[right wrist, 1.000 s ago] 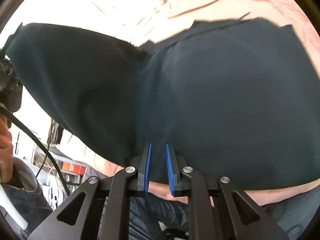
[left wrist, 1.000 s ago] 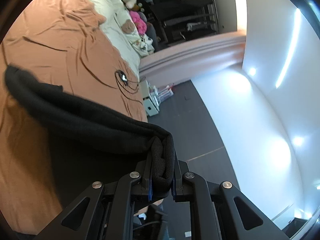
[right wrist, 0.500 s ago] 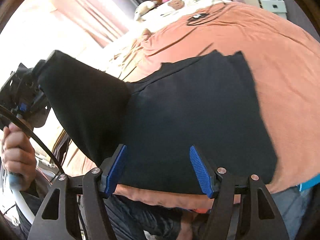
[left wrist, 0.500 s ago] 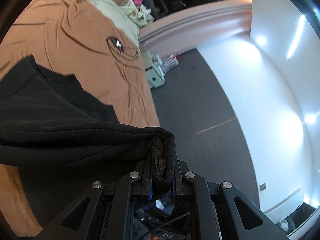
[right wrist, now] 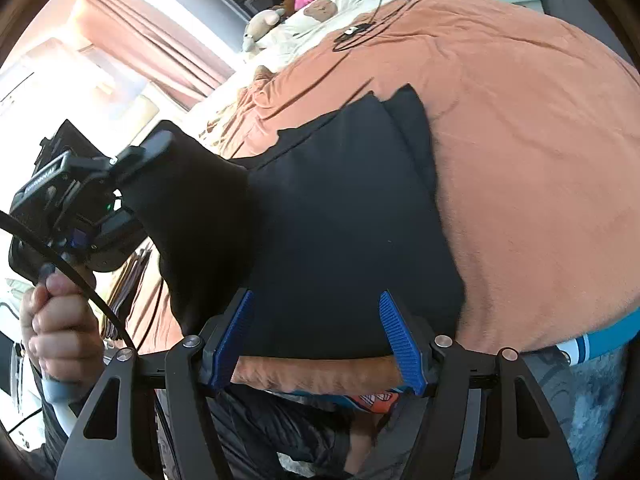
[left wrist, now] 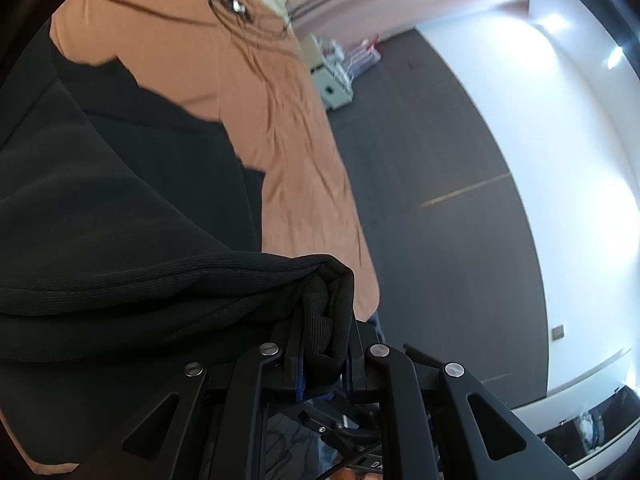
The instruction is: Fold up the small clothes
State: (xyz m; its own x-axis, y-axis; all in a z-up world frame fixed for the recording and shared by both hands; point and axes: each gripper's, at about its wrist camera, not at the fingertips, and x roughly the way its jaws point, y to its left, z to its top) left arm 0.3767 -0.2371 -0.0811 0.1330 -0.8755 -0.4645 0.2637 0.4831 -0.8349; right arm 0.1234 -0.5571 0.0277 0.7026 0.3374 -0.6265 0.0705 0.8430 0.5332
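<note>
Your left claw (left wrist: 324, 344) is clenched on a bunched, ribbed edge of the black garment (right wrist: 344, 240), and that edge is lifted off the bed (right wrist: 520, 128) while most of the cloth lies flat on the orange sheet. In the right wrist view the left claw (right wrist: 132, 160) shows at the garment's left side, carrying a raised flap that stands up and leans over the flat part. Your right claw (right wrist: 316, 332) is released, its blue pads spread wide with nothing between them; it hovers at the garment's near edge, by the edge of the bed, and the pads touch no cloth. What the next move turns on, I judge, is this: the flat part stretches away from the right claw toward the pillows (right wrist: 320, 12), with its long axis running roughly that way, and the lifted flap has to travel across that axis, from the garment's left side toward its right. The left claw holds the flap, so it is the one to carry it over; the right claw is the nearer one to the near hem. Whether the flap is a sleeve or a side panel is hard to tell, since the black cloth shows few seams.
</note>
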